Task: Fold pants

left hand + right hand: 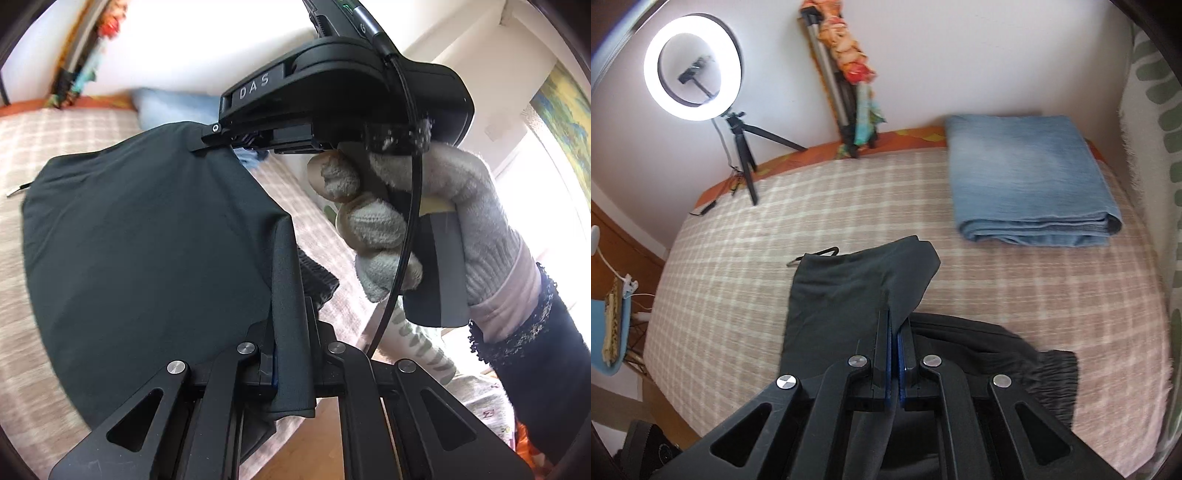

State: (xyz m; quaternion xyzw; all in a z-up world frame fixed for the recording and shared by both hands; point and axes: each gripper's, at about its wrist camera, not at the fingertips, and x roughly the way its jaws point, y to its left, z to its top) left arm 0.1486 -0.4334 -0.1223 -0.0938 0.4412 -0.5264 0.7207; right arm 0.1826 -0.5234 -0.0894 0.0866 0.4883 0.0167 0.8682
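**A:** Since both claws are clamped on thin slippery fabric, I'd guess slipping is the big risk. The left claw [291, 354] pinches a folded edge of the black pants [147, 251], and the right claw [895, 354] grips another edge, pants draped over the checked bed [757, 221].

**B:** Agreed. Smooth knit, stretchy ribbed waistband [1052, 380] at 4 o'clock. Uneven pulling could skew the fold. The folded jeans [1030, 177] at 1 o'clock look stiffer and sit well apart.
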